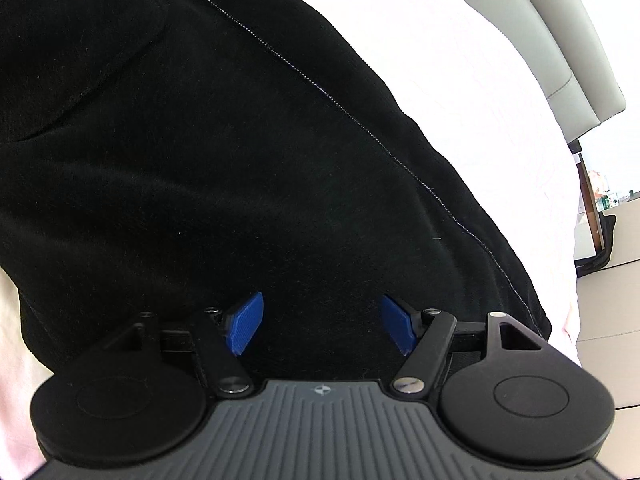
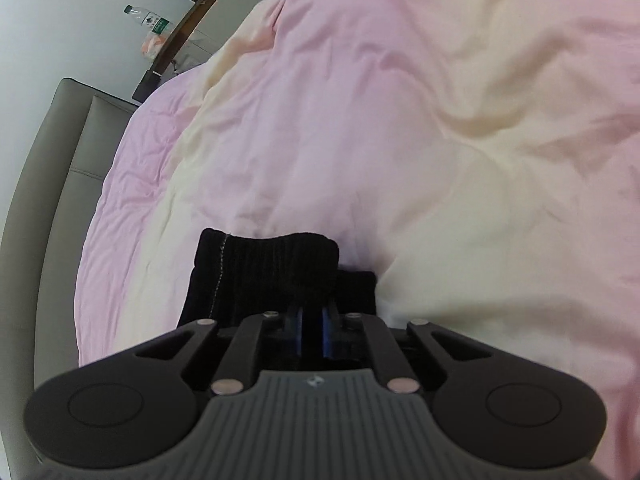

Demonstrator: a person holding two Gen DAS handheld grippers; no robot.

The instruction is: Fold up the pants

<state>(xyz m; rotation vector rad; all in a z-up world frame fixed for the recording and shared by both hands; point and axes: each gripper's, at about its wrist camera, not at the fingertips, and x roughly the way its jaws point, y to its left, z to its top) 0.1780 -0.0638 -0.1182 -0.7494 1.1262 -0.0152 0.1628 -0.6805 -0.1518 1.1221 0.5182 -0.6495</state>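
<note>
Black fleece pants [image 1: 208, 152] with a thin silver side stripe lie spread on the pale pink bed cover [image 1: 460, 80], filling most of the left wrist view. My left gripper [image 1: 322, 322] is open, its blue pads [image 1: 245, 322] apart just above the black fabric, holding nothing. In the right wrist view my right gripper [image 2: 314, 330] is shut on the ribbed cuff end of the pants [image 2: 264, 264], with the cuff lifted a little above the pink and cream bed cover [image 2: 400, 120].
A grey padded headboard [image 2: 44, 184] runs along the bed's edge and shows in the left wrist view [image 1: 568, 40]. A wooden nightstand [image 2: 176, 44] holds a water bottle [image 2: 148, 18]. Floor shows past the bed's edge [image 1: 624, 248].
</note>
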